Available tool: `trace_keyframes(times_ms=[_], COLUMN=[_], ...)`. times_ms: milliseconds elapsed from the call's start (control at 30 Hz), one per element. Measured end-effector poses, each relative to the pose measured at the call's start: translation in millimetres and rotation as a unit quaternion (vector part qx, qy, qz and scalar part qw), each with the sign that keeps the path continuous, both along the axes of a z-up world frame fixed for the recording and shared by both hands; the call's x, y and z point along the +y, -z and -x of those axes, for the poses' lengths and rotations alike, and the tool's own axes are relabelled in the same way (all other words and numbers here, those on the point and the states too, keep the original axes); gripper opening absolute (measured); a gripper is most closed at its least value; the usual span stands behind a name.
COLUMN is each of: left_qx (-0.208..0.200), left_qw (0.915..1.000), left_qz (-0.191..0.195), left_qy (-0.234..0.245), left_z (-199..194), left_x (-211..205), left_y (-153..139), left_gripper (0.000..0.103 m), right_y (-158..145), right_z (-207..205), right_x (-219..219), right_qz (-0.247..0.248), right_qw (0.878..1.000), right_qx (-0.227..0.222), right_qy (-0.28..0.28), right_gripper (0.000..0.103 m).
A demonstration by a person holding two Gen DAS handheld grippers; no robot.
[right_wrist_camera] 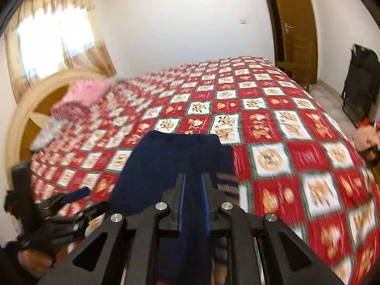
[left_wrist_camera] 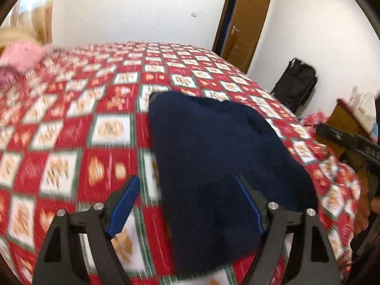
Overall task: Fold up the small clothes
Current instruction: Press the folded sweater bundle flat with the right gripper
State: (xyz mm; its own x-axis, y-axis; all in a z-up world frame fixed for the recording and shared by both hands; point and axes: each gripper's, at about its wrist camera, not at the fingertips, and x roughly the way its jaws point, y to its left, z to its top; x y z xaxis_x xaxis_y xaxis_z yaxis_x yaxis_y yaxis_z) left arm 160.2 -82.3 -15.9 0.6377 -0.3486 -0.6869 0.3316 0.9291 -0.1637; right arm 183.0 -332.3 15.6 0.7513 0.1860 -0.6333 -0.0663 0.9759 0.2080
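A navy blue garment lies on the red and white patterned bed cover. My left gripper hangs open just above its near left edge, one finger over the cover and the other over the cloth, with nothing gripped. In the right wrist view my right gripper is shut on the navy garment; a strip of the cloth runs up between the blue pads. The left gripper shows at the lower left there, and the right gripper's black body at the right edge of the left wrist view.
Pink pillows lie by the curved headboard at the bed's far left. A black bag stands against the wall near a wooden door. A wooden bedside cabinet sits right of the bed. Striped cloth shows beside the garment.
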Motion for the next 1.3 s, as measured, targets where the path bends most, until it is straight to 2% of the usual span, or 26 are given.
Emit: trace_keyframes(times_ms=[100,200,233,267,367,533,567,633,767,867,900,1000,1033,1067,1133,1233,1300], left_qx=[0.021,0.044,0.039,0.036,0.021,0.022,0.023,0.023,0.026,0.032,0.033,0.031,0.030,0.029,0.027,0.021,0.018], left_qw=[0.9994,0.9981,0.9982,0.9985,0.9984,0.9985,0.9985,0.9986,0.9989,0.9987,0.9986,0.9986,0.9987,0.9987,0.9984,0.9974,0.9979], left_qz=[-0.028,-0.042,-0.044,-0.041,-0.052,-0.050,-0.048,-0.045,-0.037,-0.035,-0.034,-0.035,-0.033,-0.034,-0.038,-0.044,-0.035], left_qy=[-0.003,-0.008,-0.008,-0.007,-0.003,-0.012,-0.013,-0.012,-0.013,-0.020,-0.022,-0.023,-0.022,-0.023,-0.031,-0.052,-0.052], left_z=[-17,-28,-27,-25,-22,-24,-24,-22,-15,-10,-7,3,7,10,16,24,31], left_x=[-21,-27,-27,-25,-30,-32,-30,-27,-22,-24,-24,-20,-17,-14,-8,-1,2], left_y=[12,33,38,40,37,37,36,34,33,35,34,32,31,30,29,27,25], left_gripper=[0.082,0.082,0.082,0.083,0.085,0.086,0.086,0.086,0.086,0.086,0.086,0.086,0.086,0.088,0.091,0.094,0.094], right_y=[26,69,79,79,83,74,69,58,47,57,63,83,83,80,68,51,39], right_z=[-50,-81,-81,-79,-84,-72,-64,-39,8,26,30,47,52,57,70,90,107], right_x=[14,17,11,4,-17,-13,-12,-10,3,25,30,32,32,33,34,35,38], right_qz=[0.058,0.081,0.068,0.047,-0.026,-0.030,-0.042,-0.098,-0.204,-0.240,-0.260,-0.352,-0.349,-0.332,-0.281,-0.221,-0.160], right_qw=[0.998,0.993,0.994,0.996,0.996,0.996,0.996,0.993,0.976,0.968,0.963,0.932,0.932,0.938,0.953,0.969,0.979], right_qx=[0.024,0.084,0.085,0.067,0.076,0.066,0.059,0.029,-0.022,-0.016,-0.009,0.007,0.012,0.011,-0.002,-0.010,-0.019], right_qy=[0.008,0.017,0.021,0.025,0.043,0.048,0.056,0.066,0.078,0.075,0.078,0.091,0.093,0.099,0.110,0.110,0.124], right_gripper=[0.014,0.014,0.014,0.014,0.014,0.014,0.014,0.014,0.014,0.014,0.014,0.014,0.014,0.014,0.014,0.014,0.014])
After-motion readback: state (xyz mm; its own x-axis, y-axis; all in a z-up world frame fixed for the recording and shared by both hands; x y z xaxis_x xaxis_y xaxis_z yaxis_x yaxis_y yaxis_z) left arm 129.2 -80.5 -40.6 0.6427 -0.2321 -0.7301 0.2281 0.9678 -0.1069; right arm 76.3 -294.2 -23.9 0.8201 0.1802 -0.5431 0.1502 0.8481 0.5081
